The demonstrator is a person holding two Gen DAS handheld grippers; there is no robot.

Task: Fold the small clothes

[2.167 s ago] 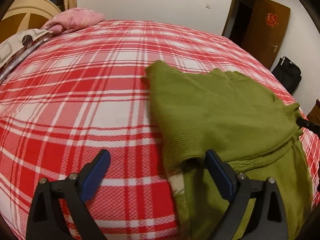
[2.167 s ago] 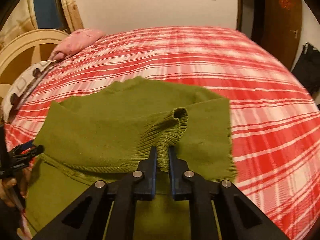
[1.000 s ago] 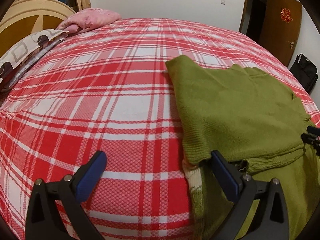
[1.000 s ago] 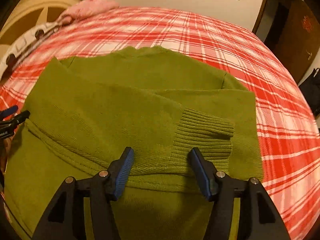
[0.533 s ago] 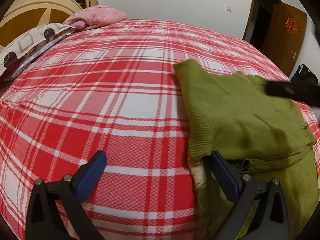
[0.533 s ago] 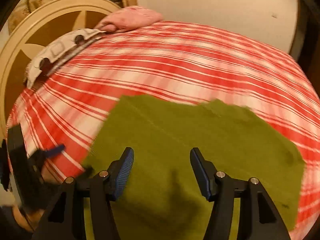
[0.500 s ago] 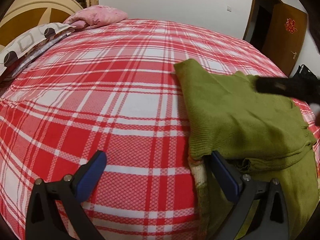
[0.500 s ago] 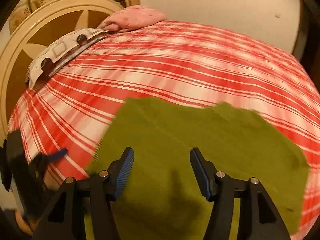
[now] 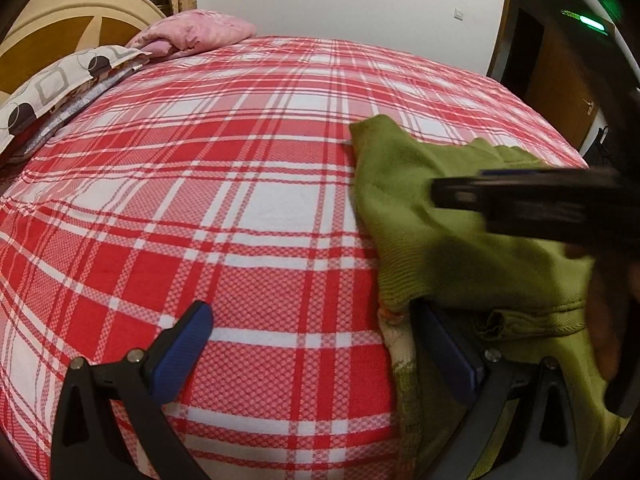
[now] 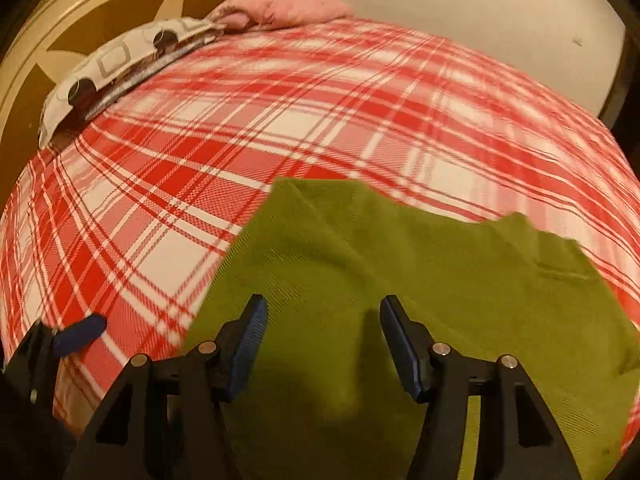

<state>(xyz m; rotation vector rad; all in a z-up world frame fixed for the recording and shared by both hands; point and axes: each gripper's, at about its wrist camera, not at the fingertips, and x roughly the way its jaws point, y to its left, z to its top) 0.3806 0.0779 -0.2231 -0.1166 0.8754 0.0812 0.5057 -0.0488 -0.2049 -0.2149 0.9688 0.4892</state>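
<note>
Left gripper (image 9: 316, 344): jaws spread wide, nothing between them but plaid. Left pad hanging over the red-and-white plaid bedspread (image 9: 224, 200) at lower left of the left wrist view; right pad tucked right at the folded edge of the green sweater (image 9: 432, 248), lower centre-right, apparently under the overhanging fold, though actual contact not certain. A scrap of cream-coloured knit showing just beneath that same edge.

Right gripper (image 10: 322, 342): jaws likewise wide apart, gripping nothing, poised above the green sweater (image 10: 400, 280) at bottom centre of the right wrist view. Whether the pads touch the cloth: cannot tell. Shadow of the tool cast on the knit between the fingers.

Counted: two grippers, one green garment, one plaid bedspread (image 10: 280, 120), one pink pillow (image 9: 192, 32) at upper left, one patterned pillow (image 9: 52, 88) with circles and squares along the left edge, one curved wooden headboard (image 10: 92, 12) in the upper left corner, one brown door (image 9: 560, 76) at upper right.

Sweater lying folded on the bed, filling the right half of the left wrist view and the lower centre and right of the other.

Pose: right gripper reaching in from the right edge of the left wrist view as a dark blurred bar (image 9: 520, 200) across the sweater, a hand blurred behind it. Left gripper's blue tip (image 10: 80, 330) at lower left of the right wrist view, over plaid, just beside the sweater's left edge.
</note>
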